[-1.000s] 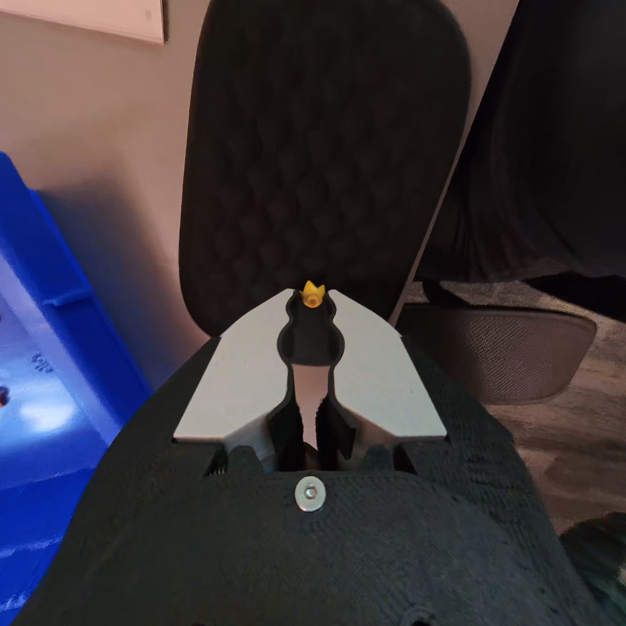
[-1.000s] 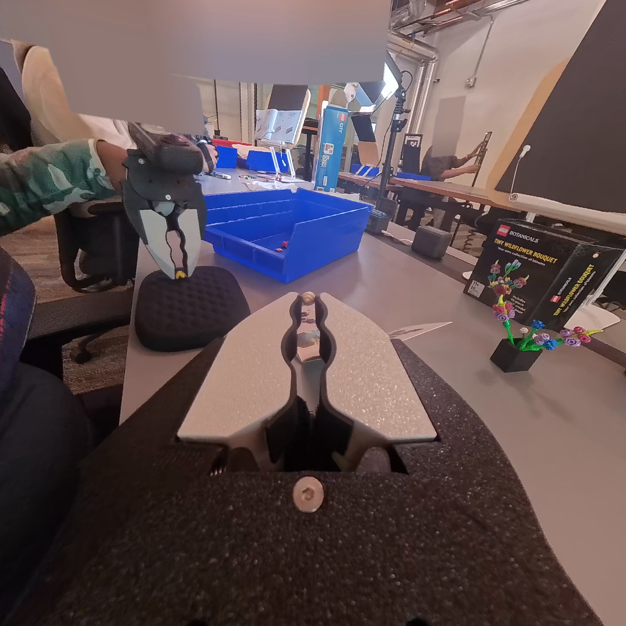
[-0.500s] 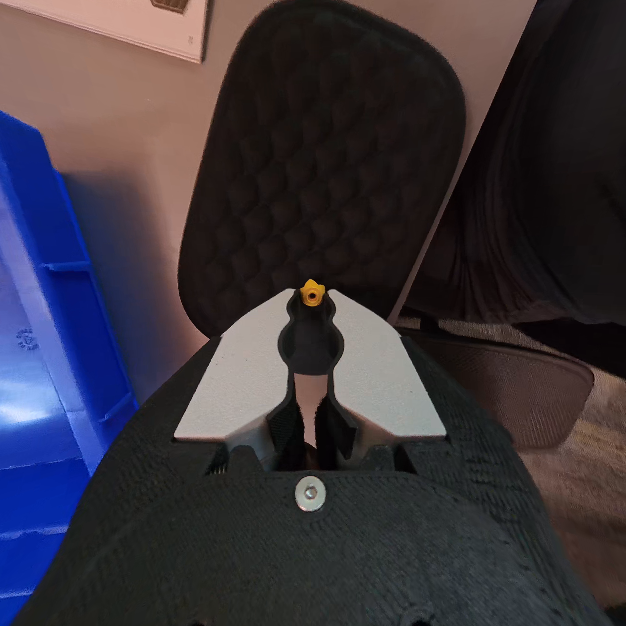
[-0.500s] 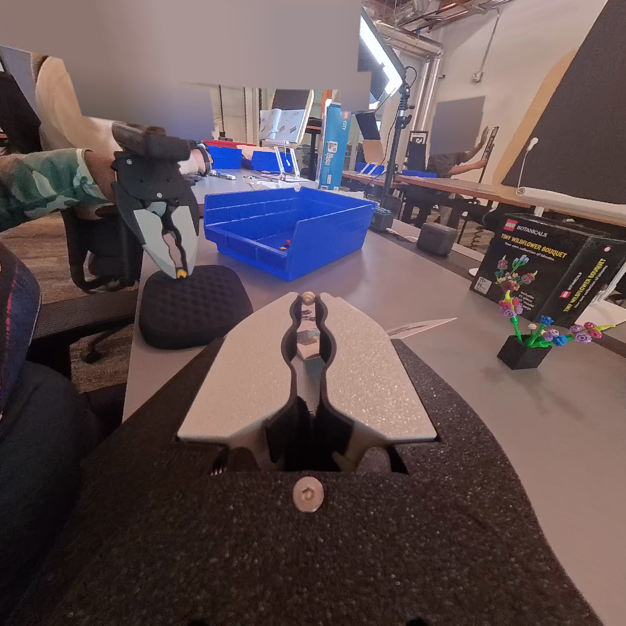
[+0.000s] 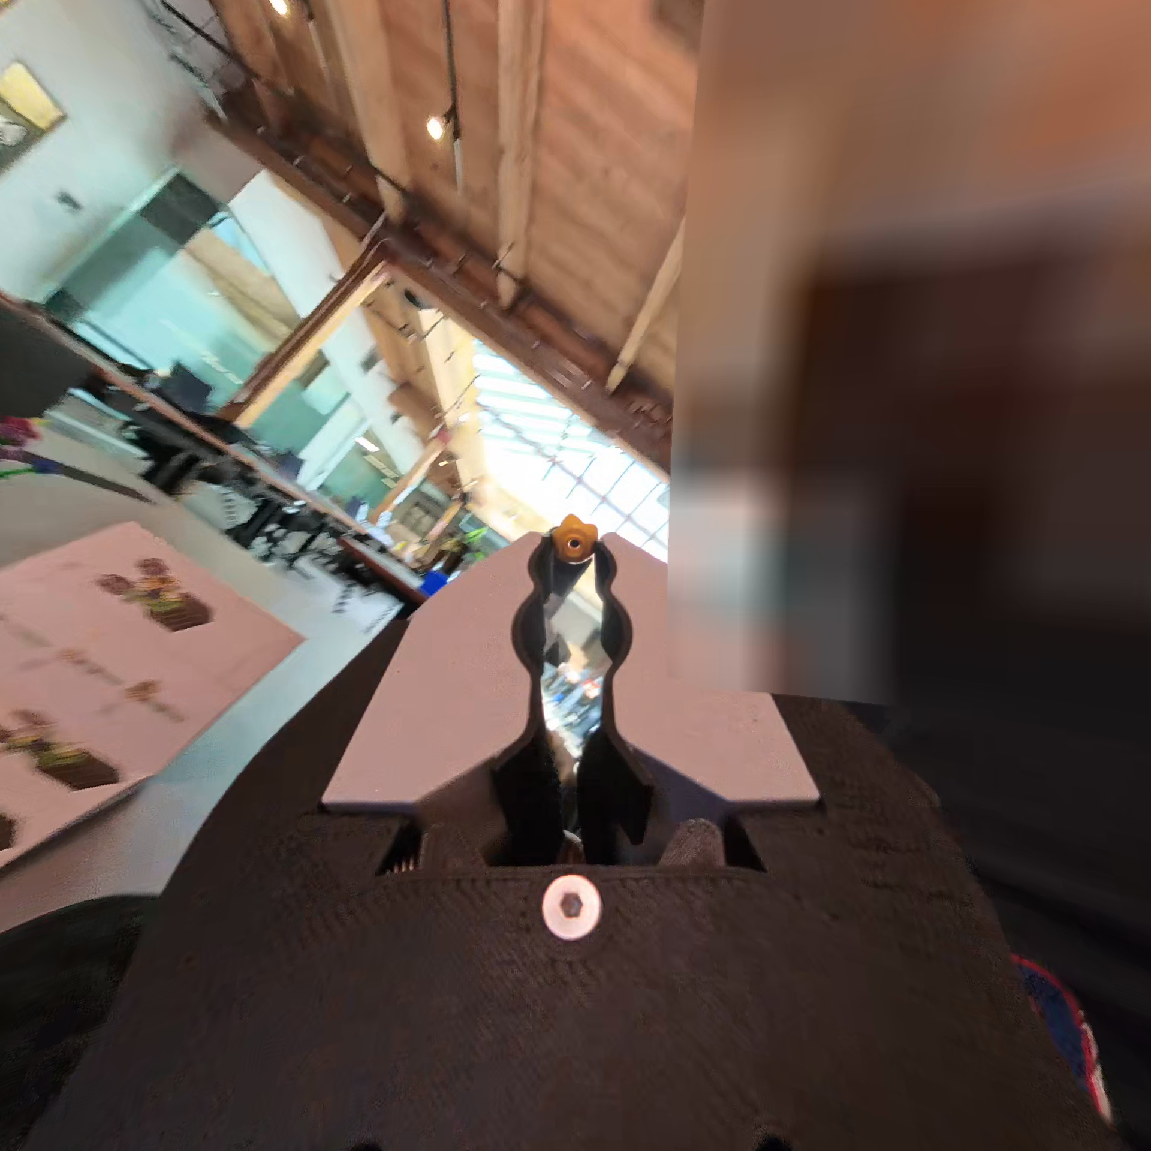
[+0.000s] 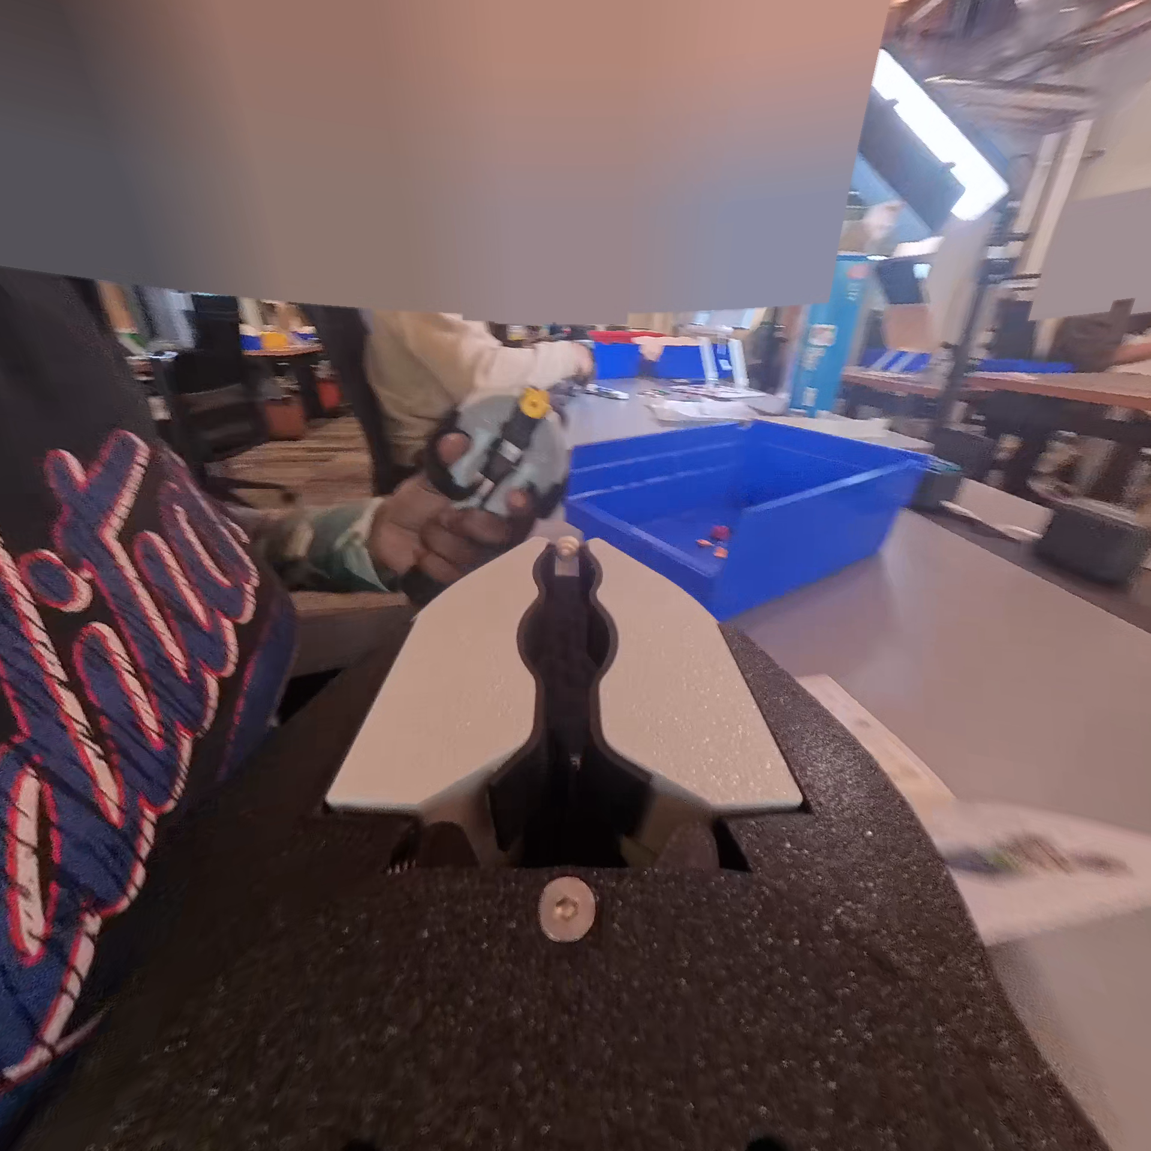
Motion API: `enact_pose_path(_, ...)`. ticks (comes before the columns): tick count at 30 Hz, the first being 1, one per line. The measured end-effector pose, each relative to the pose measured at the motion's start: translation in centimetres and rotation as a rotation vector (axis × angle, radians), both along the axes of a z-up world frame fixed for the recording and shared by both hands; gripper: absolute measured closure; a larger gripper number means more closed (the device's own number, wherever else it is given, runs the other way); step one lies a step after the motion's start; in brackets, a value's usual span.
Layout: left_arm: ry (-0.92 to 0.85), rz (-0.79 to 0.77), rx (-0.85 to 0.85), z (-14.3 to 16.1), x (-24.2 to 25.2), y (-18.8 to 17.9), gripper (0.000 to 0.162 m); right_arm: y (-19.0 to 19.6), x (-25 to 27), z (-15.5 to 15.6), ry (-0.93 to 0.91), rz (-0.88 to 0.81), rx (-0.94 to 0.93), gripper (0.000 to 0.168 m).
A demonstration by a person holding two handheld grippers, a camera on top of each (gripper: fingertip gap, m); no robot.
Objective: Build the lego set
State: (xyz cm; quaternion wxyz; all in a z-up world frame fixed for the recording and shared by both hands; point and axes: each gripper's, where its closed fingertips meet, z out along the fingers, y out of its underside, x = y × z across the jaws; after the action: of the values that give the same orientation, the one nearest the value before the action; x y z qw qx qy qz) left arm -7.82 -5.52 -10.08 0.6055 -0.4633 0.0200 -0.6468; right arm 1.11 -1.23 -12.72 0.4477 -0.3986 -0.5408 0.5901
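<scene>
Left gripper [image 5: 574, 540] pinches a yellow flower piece [image 5: 574, 539] — right gripper [image 6: 567, 548] pinches a tan stud [image 6: 566, 547]

Each gripper, the left gripper [image 5: 574, 543] and the right gripper [image 6: 565, 548], has two flat grey fingers [image 6: 464, 691] on a bumpy black body with one silver screw [image 6: 565, 909] (low middle). A green patterned sleeve [image 6: 324, 543] shows at left.

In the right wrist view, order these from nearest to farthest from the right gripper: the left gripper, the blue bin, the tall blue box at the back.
1. left gripper: just ahead, slightly left, raised, clamping a yellow piece.
2. blue bin: ahead and right, on the table.
3. tall blue box: far right, beyond the bin.

The right gripper itself pinches a small pale piece.
</scene>
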Motion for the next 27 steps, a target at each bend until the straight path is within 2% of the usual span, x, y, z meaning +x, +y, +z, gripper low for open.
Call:
enact_pose_path(4,-0.138,-0.106,-0.036,-0.5,1.9,0.9,0.149,-2.2,-2.3,1.3,-0.009,0.124,0.041,0.161)
enact_pose_path(12,-0.341,-0.282,-0.153,-1.0,4.4,1.9,0.149,-2.2,-4.1,1.5,-0.12,0.17,0.234,0.161)
enact_pose_path(19,-0.438,-0.289,-0.159,-0.8,5.4,3.1,0.149,-1.5,-4.3,1.4,-0.264,0.204,0.364,0.161)
enact_pose_path(27,-0.494,-0.301,-0.104,0.4,6.5,4.6,0.149,0.1,-3.7,2.3,-0.479,0.258,0.355,0.161)
